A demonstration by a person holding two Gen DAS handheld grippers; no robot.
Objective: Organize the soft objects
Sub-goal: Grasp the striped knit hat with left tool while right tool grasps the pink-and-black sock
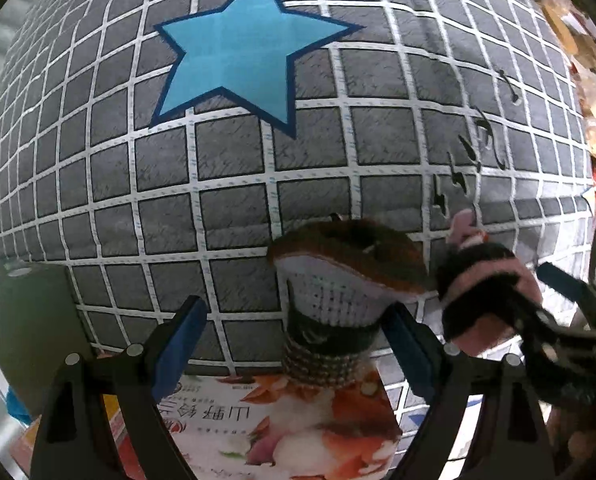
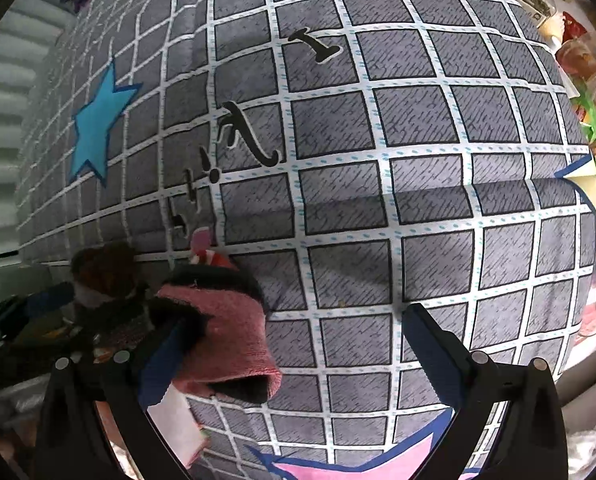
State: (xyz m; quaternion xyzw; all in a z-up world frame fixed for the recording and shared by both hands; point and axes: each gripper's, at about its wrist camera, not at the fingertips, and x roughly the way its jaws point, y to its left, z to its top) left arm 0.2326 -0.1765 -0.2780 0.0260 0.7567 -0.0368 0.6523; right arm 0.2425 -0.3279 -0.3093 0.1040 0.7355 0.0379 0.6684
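**Two socks on the checked bedspread, both sets of fingers spread**

A grey quilted bedspread (image 1: 338,152) with a white grid fills everything ahead of you. Your left gripper (image 1: 294,344) points down at it, fingers spread wide and gripping nothing. Between those fingers, nearer the right-hand one, stands the brown and white sock (image 1: 338,276); its patterned cuff lies nearest you and its brown toe just beyond the fingertips. Under the cuff lies a printed packet (image 1: 290,428) with flowers. Off past your right-hand finger, a pink and black sock (image 1: 482,280) is bunched against your other tool.

Your right gripper (image 2: 290,344) is also released, fingers far apart. The pink and black sock (image 2: 226,320) sits against the inside of its left-hand finger, seemingly draped over that fingertip; the other finger is well clear of it. Further out, beyond both socks, black lettering (image 2: 250,136) and a blue star (image 1: 250,52) mark the cloth.
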